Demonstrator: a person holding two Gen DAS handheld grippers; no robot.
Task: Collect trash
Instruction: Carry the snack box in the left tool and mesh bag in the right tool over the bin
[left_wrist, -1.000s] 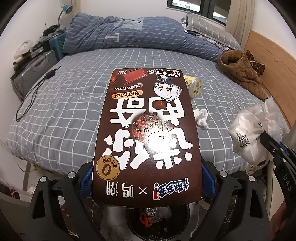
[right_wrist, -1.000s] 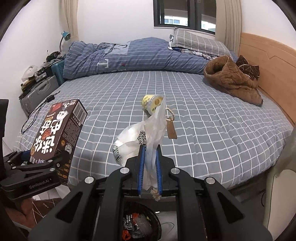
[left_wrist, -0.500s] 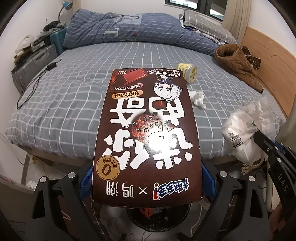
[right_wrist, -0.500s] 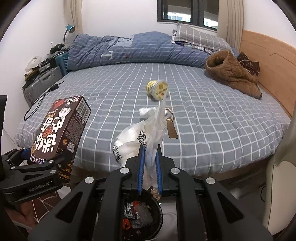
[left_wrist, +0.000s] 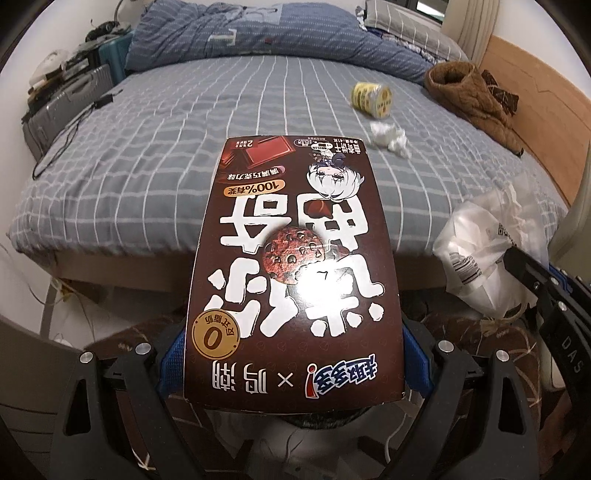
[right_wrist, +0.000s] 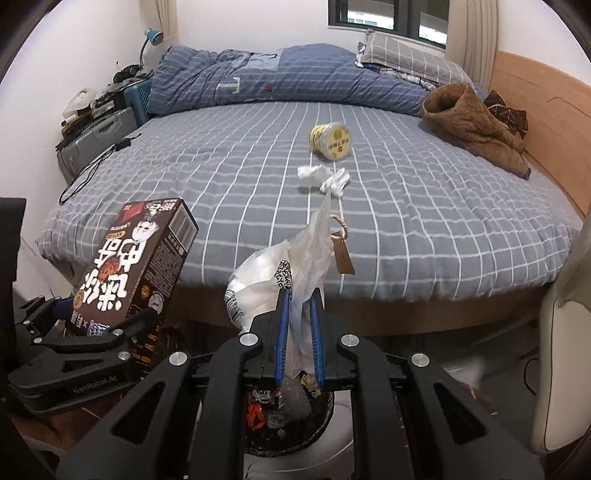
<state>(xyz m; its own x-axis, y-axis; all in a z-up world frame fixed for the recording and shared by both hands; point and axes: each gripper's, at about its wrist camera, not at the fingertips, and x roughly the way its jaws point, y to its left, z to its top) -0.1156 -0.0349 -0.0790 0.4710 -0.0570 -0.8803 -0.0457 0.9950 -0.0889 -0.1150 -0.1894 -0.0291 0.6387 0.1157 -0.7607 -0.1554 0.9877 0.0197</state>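
Left hand-held gripper (left_wrist: 291, 373) pitched steeply down, jaws wide, clamped on brown cookie box (left_wrist: 295, 266). Right hand-held gripper (right_wrist: 299, 332) tilted down, nearly closed, pinching white plastic bag (right_wrist: 273, 280) over trash bin (right_wrist: 288, 413) at 6 o'clock. Yellow cup (right_wrist: 330, 140), crumpled tissue (right_wrist: 323, 176) on bed (right_wrist: 424, 221) at 12.

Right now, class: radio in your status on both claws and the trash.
Left claw clamps cookie box. Right claw shut on plastic bag, above bin. Cup, tissue on bed.
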